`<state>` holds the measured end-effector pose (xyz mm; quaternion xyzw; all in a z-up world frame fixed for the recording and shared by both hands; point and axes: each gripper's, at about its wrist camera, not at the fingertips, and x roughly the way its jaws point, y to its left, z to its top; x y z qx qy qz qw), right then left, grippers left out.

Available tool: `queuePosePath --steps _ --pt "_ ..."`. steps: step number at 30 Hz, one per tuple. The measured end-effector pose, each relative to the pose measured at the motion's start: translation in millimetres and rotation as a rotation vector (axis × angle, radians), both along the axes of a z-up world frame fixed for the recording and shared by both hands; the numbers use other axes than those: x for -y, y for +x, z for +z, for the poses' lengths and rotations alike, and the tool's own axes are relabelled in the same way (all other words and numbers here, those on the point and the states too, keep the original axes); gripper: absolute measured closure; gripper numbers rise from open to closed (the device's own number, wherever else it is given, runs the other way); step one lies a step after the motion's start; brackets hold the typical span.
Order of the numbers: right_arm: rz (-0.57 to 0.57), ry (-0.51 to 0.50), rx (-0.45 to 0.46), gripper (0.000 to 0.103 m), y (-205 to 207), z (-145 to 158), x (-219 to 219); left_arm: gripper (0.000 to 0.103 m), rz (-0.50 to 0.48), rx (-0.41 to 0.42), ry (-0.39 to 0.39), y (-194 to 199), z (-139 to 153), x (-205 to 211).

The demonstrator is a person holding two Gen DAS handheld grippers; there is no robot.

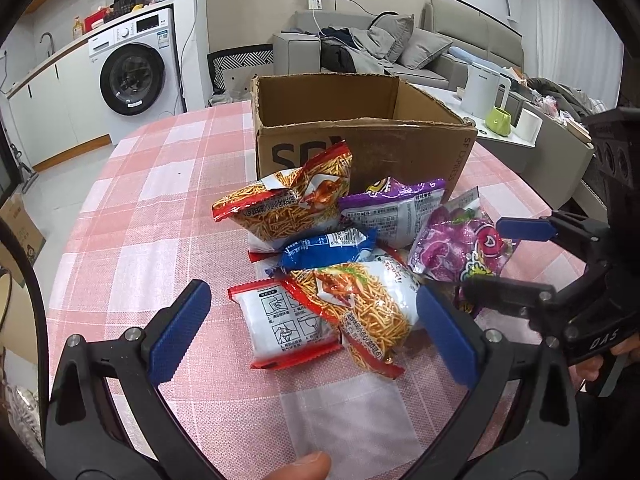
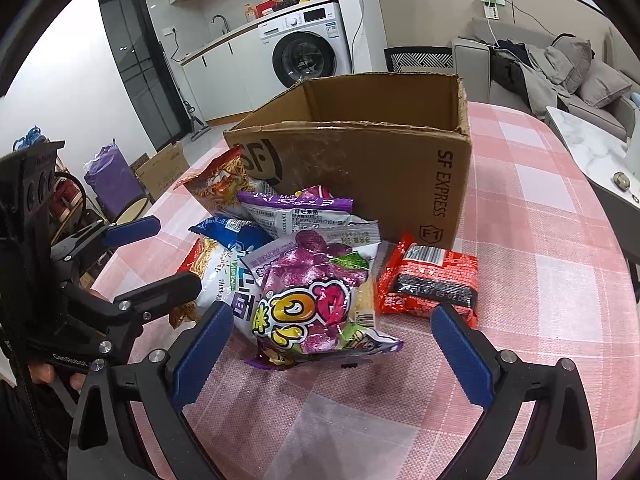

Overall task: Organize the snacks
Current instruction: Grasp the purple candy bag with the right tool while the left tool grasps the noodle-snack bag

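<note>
Left wrist view: the left tool (image 1: 312, 332) hangs low over a table (image 1: 160, 184) covered in a pink checked cloth, its blue pads spread wide, with nothing pinched. Between and just beyond its pads lies a heap of snack packets. Nearest are a white packet with red ends (image 1: 280, 328) and a noodle snack bag (image 1: 360, 312) lying partly across it. Behind them sit a blue packet (image 1: 328, 248), a second noodle snack bag (image 1: 288, 204) propped up against the cardboard box (image 1: 360, 120), and a purple-edged packet (image 1: 396, 212). A purple candy bag (image 1: 460, 244) lies at the right of the heap, and the right tool (image 1: 508, 258) reaches in from the right, its fingers on either side of that bag's edge, spread apart and not pressing on it.

The right wrist view shows the same tool spread wide, the candy bag in front of and between its pads, leaning on the other packets. A red packet (image 2: 432, 280) lies alone on the cloth to the right of the heap, just in front of the box corner and near the right pad. The box stands open-topped behind the heap; the inner walls in view are bare, and its floor is hidden. A washing machine (image 2: 304, 48) and a grey sofa (image 2: 560, 72) stand in the room behind.
</note>
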<state>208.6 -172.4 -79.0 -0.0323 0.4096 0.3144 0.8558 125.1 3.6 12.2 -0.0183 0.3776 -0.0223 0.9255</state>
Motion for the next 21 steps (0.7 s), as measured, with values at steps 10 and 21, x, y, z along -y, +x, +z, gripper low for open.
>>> queuePosePath --steps 10,21 --pt "0.022 -0.002 -0.006 0.026 2.9 -9.6 -6.9 0.001 0.0 -0.004 0.005 -0.6 0.2 -0.2" --pt "0.041 0.051 0.007 0.043 2.5 -8.8 -3.9 0.001 -0.002 -0.005 0.004 1.1 -0.6 -1.5"
